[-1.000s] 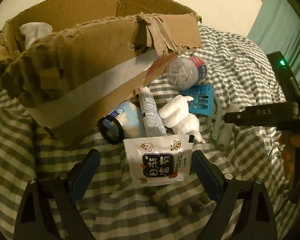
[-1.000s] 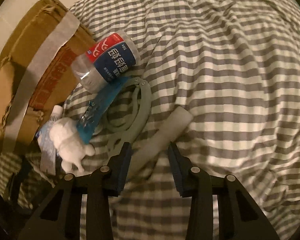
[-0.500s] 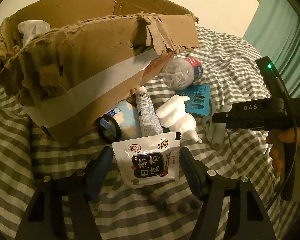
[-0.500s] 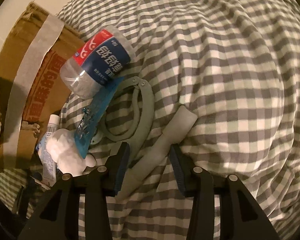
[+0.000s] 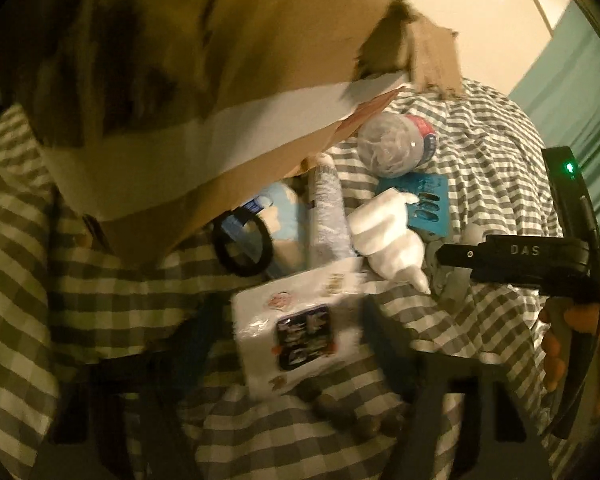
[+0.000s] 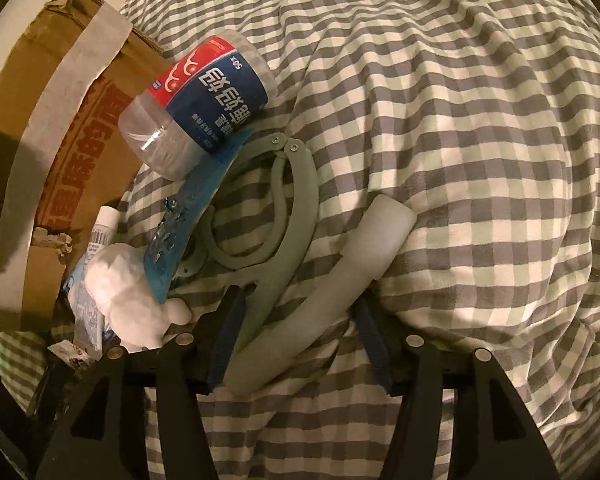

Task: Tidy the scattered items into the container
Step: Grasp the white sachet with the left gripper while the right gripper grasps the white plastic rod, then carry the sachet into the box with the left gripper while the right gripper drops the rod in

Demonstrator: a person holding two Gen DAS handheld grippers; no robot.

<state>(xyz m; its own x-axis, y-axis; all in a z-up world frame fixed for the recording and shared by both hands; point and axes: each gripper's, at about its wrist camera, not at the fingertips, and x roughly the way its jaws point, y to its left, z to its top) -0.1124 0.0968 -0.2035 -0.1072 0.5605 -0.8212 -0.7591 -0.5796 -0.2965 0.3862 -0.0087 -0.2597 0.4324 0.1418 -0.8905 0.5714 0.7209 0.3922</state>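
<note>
Between your left gripper fingers, the snack packet sits at six o'clock from the cardboard box, jaws now closing around it; your right gripper is opening around the foam handle.

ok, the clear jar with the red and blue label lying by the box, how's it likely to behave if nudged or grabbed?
The jar lies on its side, round-bodied, so a nudge probably rolls it, though the soft checked bedding may damp that. It leans on the cardboard box and overlaps the blue card, which may shift. Clear smooth plastic: likely light, possibly slippery.
</note>
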